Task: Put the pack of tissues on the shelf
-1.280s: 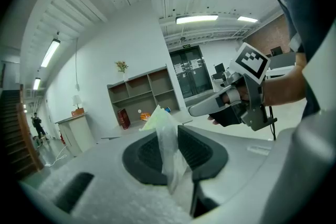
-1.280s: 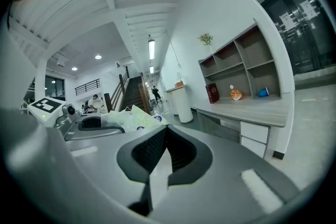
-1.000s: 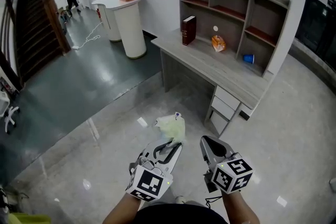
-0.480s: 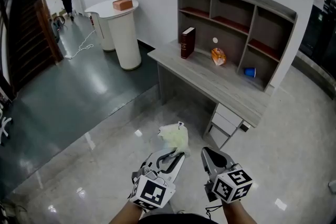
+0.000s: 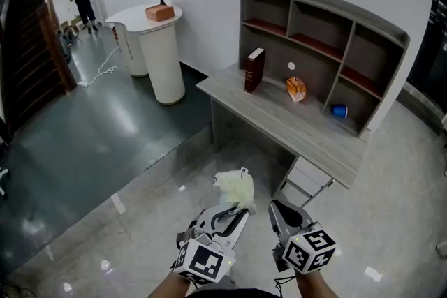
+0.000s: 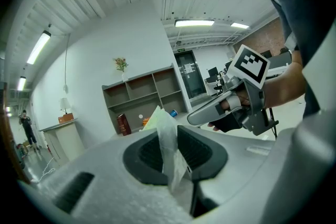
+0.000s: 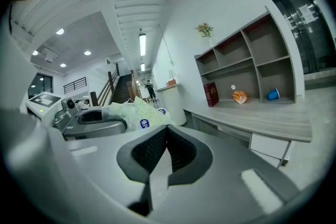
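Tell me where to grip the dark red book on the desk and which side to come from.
Take the dark red book near its top edge, jaws across its thin thickness, probably coming from the front. It stands upright on the desk, and the shelf unit closes off the back.

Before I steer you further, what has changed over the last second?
Both tongs have been carried forward toward the grey wooden desk with its shelf unit, which now looks nearer. The left tongs still clamp the pale green plastic pack of tissues; the right tongs stay shut and empty. Nothing on the desk moved.
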Action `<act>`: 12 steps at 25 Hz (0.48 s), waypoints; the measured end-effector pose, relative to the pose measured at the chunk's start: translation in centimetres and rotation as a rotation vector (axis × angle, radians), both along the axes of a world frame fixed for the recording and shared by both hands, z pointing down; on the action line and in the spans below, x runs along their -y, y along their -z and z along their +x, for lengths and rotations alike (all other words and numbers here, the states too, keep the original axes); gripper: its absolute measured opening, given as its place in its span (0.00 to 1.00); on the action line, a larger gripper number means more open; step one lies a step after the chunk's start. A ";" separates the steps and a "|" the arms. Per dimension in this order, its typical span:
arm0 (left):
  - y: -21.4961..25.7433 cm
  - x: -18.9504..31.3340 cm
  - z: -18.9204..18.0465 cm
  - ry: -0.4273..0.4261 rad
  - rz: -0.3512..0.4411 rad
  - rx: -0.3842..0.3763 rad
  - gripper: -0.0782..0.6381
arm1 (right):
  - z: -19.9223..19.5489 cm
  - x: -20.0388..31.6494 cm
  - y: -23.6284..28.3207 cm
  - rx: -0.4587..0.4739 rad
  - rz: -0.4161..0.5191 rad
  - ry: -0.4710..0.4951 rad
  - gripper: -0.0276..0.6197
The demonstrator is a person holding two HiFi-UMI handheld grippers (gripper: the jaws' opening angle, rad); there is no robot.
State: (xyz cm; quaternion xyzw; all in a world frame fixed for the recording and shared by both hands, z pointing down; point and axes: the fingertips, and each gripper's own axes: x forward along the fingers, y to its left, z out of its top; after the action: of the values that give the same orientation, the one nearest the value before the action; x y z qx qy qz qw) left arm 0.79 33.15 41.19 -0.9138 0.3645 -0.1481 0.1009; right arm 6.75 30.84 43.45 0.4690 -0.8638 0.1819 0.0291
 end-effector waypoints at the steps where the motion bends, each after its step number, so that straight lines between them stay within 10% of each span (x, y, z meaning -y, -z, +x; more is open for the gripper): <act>1: 0.0 0.6 -0.5 -0.003 0.001 0.000 0.19 | -0.5 0.7 0.0 -0.001 0.000 -0.001 0.04; 12: -1.0 5.3 -4.9 -0.022 -0.015 -0.010 0.19 | -4.6 5.7 -0.6 -0.011 -0.008 -0.025 0.04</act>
State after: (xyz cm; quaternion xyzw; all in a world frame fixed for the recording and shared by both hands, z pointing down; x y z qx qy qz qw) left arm -4.15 27.84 42.15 -0.9192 0.3539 -0.1452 0.0939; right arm 2.16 25.16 44.07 0.4806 -0.8569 0.1834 0.0336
